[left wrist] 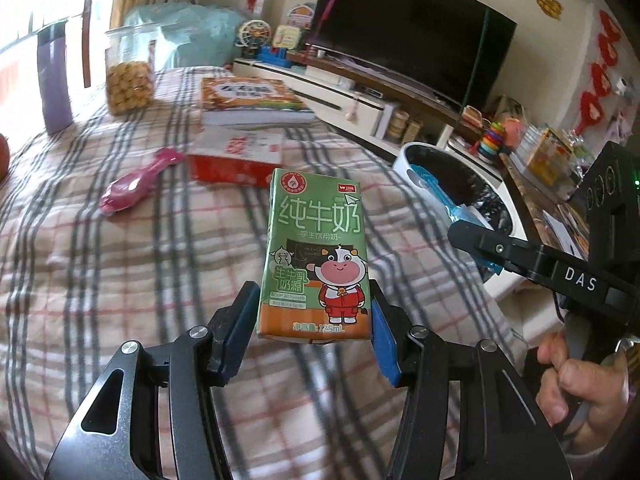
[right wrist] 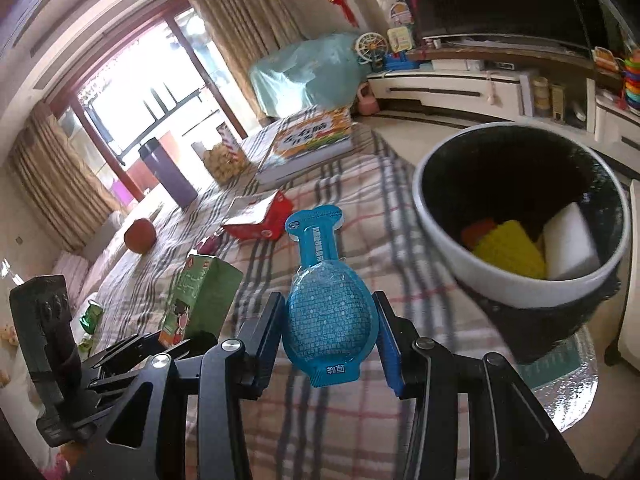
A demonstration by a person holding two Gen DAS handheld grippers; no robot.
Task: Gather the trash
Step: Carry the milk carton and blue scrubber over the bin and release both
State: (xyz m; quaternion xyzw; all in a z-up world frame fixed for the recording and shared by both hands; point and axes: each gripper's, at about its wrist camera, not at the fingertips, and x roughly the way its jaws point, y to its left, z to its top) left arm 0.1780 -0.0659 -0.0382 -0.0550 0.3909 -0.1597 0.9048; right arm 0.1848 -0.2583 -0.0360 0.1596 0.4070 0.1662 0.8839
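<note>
The trash here is two pieces, each clamped in its own hand-held gripper above a surface covered with a plaid cloth (left wrist: 120, 264).

In the left wrist view, from the left: a purple tumbler (left wrist: 54, 80) stands at the far edge, a clear jar of round snacks (left wrist: 129, 72) beside it, and a pink packet (left wrist: 138, 182) lies flat on the cloth. A red and white box (left wrist: 236, 160) sits in front of a thick book (left wrist: 252, 100). In the middle, the left hand-held gripper (left wrist: 316, 322) pinches the lower sides of a green milk carton (left wrist: 316, 256), which stands upright between the blue pads, printed face toward the camera. To the right is the white-rimmed trash bin (left wrist: 404, 158) with a black liner, and in front of it the right hand-held gripper (left wrist: 476, 240), gripped by a hand (left wrist: 576, 384) at the frame edge.

In the right wrist view, the left tool and its carton appear low on the left. At centre the right hand-held gripper holds a blue bulb-shaped packet (right wrist: 330, 308) by its wide belly, neck pointing away. Right of it, the bin's open mouth shows a yellow textured item (right wrist: 510, 250), something orange (right wrist: 478, 230) and a white block (right wrist: 570, 244) inside.
</note>
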